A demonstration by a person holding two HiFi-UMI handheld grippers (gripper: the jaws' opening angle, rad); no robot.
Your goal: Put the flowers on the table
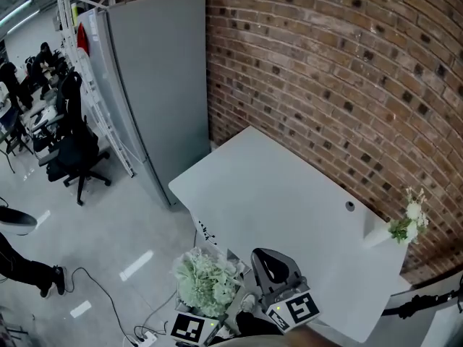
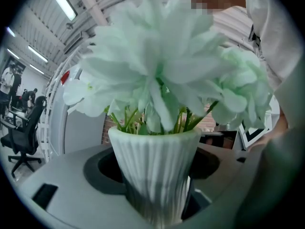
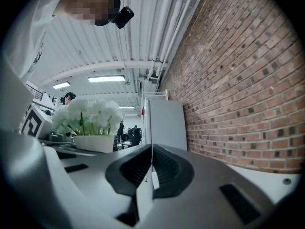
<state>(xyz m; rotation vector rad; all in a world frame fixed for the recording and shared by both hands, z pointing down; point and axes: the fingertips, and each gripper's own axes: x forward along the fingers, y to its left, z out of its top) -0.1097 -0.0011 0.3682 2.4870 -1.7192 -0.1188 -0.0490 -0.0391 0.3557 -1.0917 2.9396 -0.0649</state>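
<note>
A white ribbed pot (image 2: 155,171) of pale white-green flowers (image 1: 206,280) sits between the jaws of my left gripper (image 2: 155,187), which is shut on it and holds it upright. In the head view the bunch hangs just off the near left edge of the white table (image 1: 275,194), over the floor. My right gripper (image 1: 271,266) is beside it to the right, at the table's near edge. Its jaws are pressed together with nothing in them, as the right gripper view shows (image 3: 151,168). That view also has the potted flowers (image 3: 88,116) at its left.
A small white vase with flowers (image 1: 405,226) stands at the table's far right, by the brick wall (image 1: 325,63). A cable hole (image 1: 350,206) is in the tabletop. A tall grey cabinet (image 1: 155,78) stands left of the table; office chairs (image 1: 76,154) and floor cables (image 1: 145,335) are further left.
</note>
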